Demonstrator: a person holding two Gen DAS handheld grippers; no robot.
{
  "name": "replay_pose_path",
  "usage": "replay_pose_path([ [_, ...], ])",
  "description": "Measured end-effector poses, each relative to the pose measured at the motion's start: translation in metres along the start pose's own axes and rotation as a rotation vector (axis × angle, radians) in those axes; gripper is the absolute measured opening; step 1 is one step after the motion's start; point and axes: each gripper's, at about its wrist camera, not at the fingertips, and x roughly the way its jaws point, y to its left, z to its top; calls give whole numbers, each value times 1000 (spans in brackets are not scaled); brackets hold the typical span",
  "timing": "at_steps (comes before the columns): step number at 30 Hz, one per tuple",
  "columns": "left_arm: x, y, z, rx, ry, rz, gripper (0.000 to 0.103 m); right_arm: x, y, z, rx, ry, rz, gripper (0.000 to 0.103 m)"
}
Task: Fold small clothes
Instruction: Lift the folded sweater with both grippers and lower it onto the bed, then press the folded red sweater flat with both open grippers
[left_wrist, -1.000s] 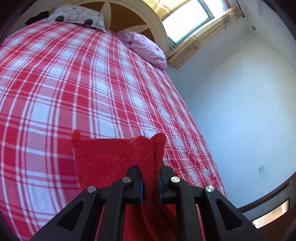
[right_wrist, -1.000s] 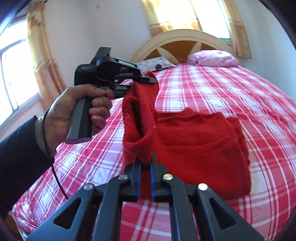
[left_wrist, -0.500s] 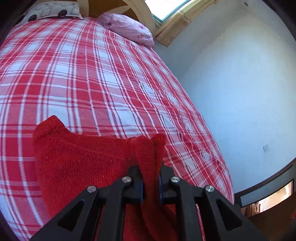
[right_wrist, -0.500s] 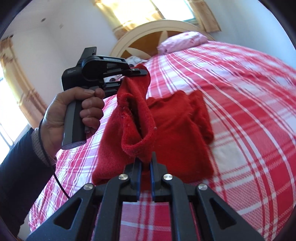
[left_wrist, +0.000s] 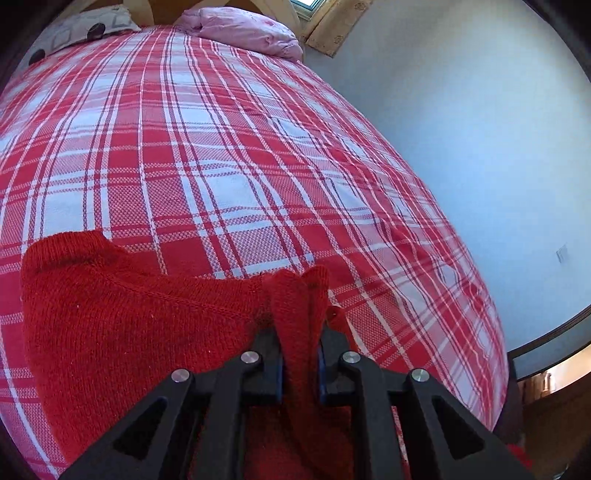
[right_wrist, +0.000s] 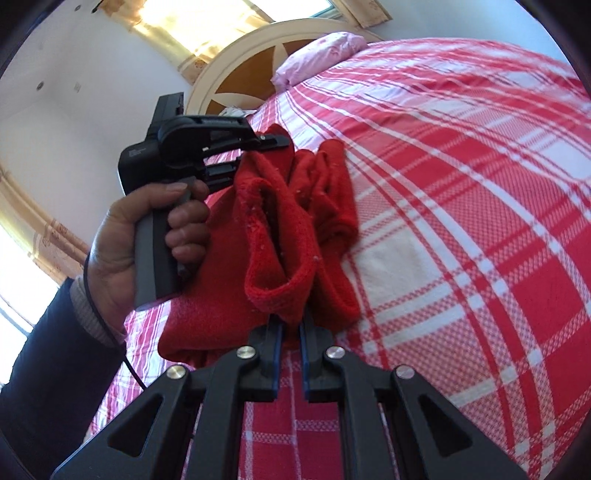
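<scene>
Both grippers clamped on the red knitted garment (right_wrist: 258, 236). Left gripper (left_wrist: 300, 354): fingers together on a bunched fold of its edge. Right gripper (right_wrist: 290, 332): pinching the ribbed hem at the lower end. Garment lies partly on the red-and-white plaid bedspread (left_wrist: 221, 147), upper edge lifted between the two grips. Left hand (right_wrist: 147, 236) wraps the black handle. Pink pillow (left_wrist: 247, 33) at the round wooden headboard (right_wrist: 236, 81).

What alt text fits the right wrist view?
The right gripper pinches a red knit garment over a red plaid bed. The person's left hand holds the left gripper, clamped on the garment's far edge.
</scene>
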Motion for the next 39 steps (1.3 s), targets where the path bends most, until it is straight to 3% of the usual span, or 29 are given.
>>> replay_pose_path([
  [8, -49, -27, -2, 91, -116, 41, 26, -10, -6, -4, 44, -14, -4, 11],
  [10, -67, -29, -5, 106, -157, 70, 48, -13, -6, -4, 40, -25, -13, 12],
  [13, -94, -28, -17, 126, -244, 96, 66, -20, -10, -3, 56, -33, -15, 15],
  [15, -107, -24, -37, 151, -272, 110, 67, -36, -8, -1, 48, -77, -63, 23],
  [17, -106, -20, -61, 179, -259, 154, 68, -57, -4, 5, 33, -157, -141, 42],
  [21, -104, -14, -103, 238, -245, 264, 68, -75, 17, 27, -43, -224, -159, 45],
  [25, -107, -10, -130, 266, -251, 286, 68, -55, 62, 51, -217, -190, -79, 44],
  [28, -100, 0, -146, 245, -227, 281, 68, -19, 85, 66, -293, -91, -10, 42],
  [31, -96, 10, -156, 217, -230, 269, 72, 23, 77, 74, -267, 35, -40, 40],
  [34, -91, 21, -160, 166, -192, 200, 76, 59, 46, 78, -206, 111, -190, 29],
  [36, -88, 27, -160, 133, -175, 172, 80, 59, 29, 80, -147, 101, -129, 28],
  [37, -87, 29, -160, 126, -168, 178, 86, 57, 26, 80, -141, 102, -122, 28],
  [39, -84, 31, -161, 112, -159, 168, 87, 53, 31, 77, -170, 102, -147, 28],
])
